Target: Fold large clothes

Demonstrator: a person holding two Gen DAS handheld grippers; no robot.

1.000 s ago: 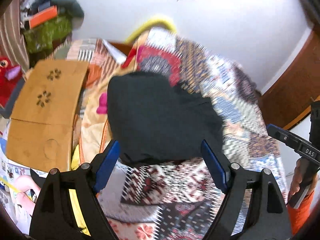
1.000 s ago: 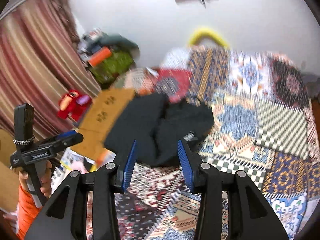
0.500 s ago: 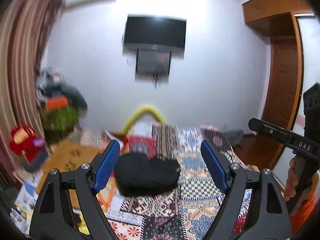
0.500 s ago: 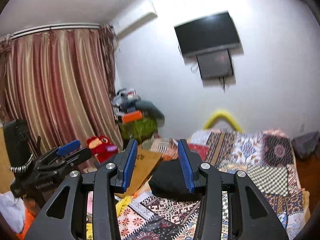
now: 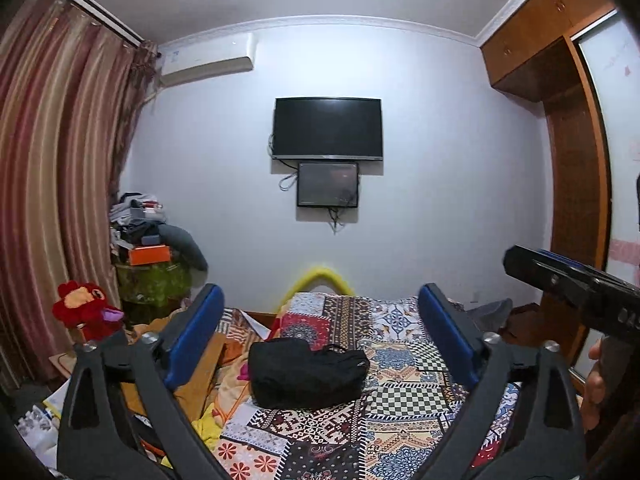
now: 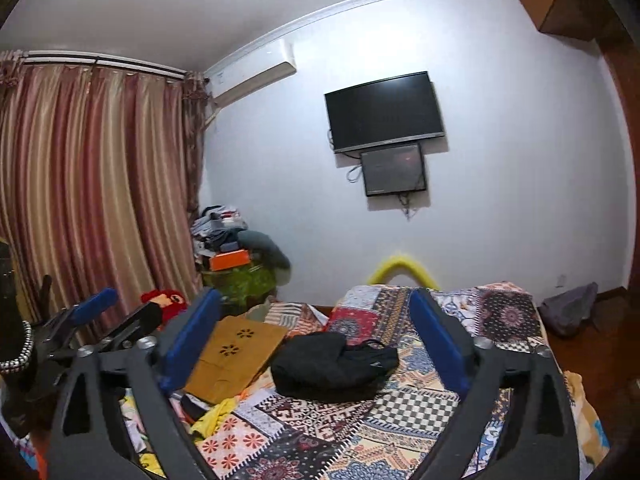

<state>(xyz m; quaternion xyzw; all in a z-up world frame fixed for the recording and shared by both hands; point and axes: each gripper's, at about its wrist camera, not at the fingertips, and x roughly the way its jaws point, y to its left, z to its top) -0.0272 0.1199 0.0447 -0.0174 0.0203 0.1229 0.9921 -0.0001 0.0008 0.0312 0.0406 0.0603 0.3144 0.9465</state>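
Left tongs [image 5: 320, 336]: jaws opening, spread wide, nothing between the pads. Right tongs [image 6: 316, 340]: same, jaws opening, wide, empty. Both point level across the room, held well back from the bed [image 5: 404, 396]. Each shows at the edge of the other's camera, gripped by a hand [image 5: 596, 384].

Task item: one black garment [image 5: 304, 372], lying in a compact bundle on the patchwork bedspread, toward the left side of the bed. Neither pair of tongs touches it. It looks folded down to a thick, roughly rectangular pile, with a looser lump on its right end; layer count not readable from here.

Step, my read: fold looks done or nearly done, tongs released and clear. Either this is the finish, or one tidy-up remains on that right-hand lump. If another pass is needed: bring both tongs down to the bundle, pinch the loose right edge, lay it over the main block, press flat. Soft cloth, so it will slump if gripped on one layer only.

Counts:
- tongs: two
- black garment: one
- wooden board [image 6: 236, 352] left of garment: one
- red plush toy [image 5: 84, 308]: one
- wall screens: two, a big one [image 5: 328, 128] above a small one [image 5: 328, 184]
- air conditioner [image 5: 208, 68]: one
- yellow hoop [image 5: 316, 280] at the far end of the bed: one
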